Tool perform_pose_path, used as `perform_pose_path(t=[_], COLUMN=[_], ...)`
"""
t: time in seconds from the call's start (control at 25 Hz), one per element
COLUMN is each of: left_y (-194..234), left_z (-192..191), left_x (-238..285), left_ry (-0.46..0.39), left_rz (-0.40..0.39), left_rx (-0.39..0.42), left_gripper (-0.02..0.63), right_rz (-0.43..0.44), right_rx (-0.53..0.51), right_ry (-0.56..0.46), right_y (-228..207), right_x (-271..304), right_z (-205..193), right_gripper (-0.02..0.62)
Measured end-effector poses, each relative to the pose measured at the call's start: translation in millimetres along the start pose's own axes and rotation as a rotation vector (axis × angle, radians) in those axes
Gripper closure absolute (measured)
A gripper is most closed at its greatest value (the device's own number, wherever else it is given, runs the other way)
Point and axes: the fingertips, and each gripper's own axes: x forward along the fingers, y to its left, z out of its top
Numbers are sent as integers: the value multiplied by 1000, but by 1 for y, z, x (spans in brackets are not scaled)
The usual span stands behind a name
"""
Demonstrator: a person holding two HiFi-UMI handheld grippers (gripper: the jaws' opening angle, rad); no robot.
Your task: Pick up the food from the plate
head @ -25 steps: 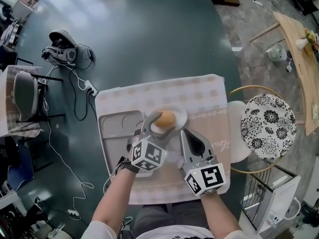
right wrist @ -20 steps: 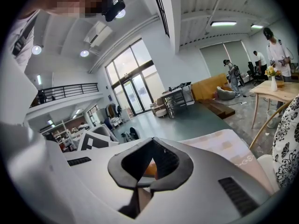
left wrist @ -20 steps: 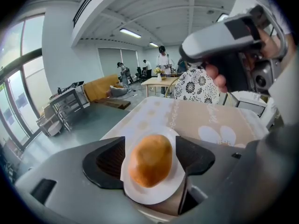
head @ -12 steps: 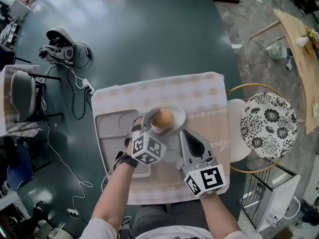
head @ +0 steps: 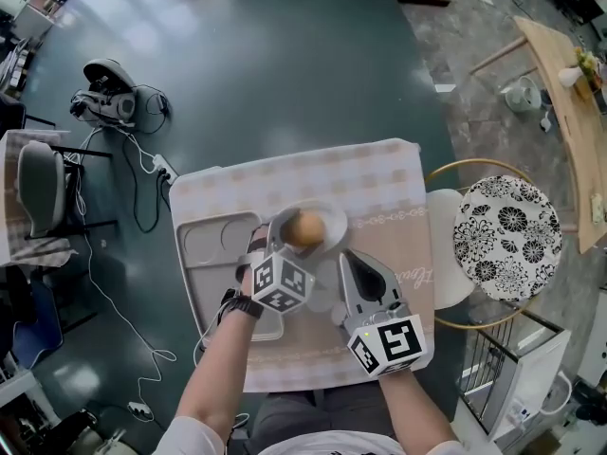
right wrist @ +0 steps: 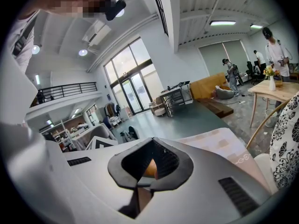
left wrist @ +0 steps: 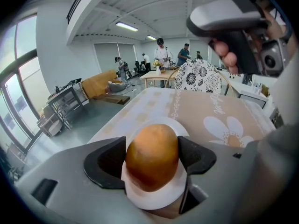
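Where left tool (left wrist: pixel 150 159) flanks bun (left wrist: pixel 152 146), plate (left wrist: pixel 154 200) partly hidden

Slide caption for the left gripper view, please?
Left gripper open, jaws either side of a brown bun on a white plate.

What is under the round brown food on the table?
A white plate lies under the food, its rim showing around it. The plate's middle is covered by the food. Below the plate is the patterned tablecloth.
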Motion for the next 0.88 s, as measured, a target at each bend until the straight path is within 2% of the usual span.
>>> perform_pose_path(t=[0.28,0.44,0.72,0.88], left_y=[1,-6,-17,-34], left_z=[21,37,63,78], left_x=[-30,-65,-136,-172], left_ry=[-70,-129,-206,-257], left_rz=[15,-8,7,-17], left_rx=[-110,-192,-248,-291], left_gripper=[262,262,263,263], right_rz=[-9,7,10,-10], right_rx=[-4,-5,-49,-55], right_ry=[-9,-20,-29,-42], right_y=[6,18,44,51], right_x=[-6,-16,-46,-71], right_z=[15,28,47,54], right_gripper=[581,581,581,581])
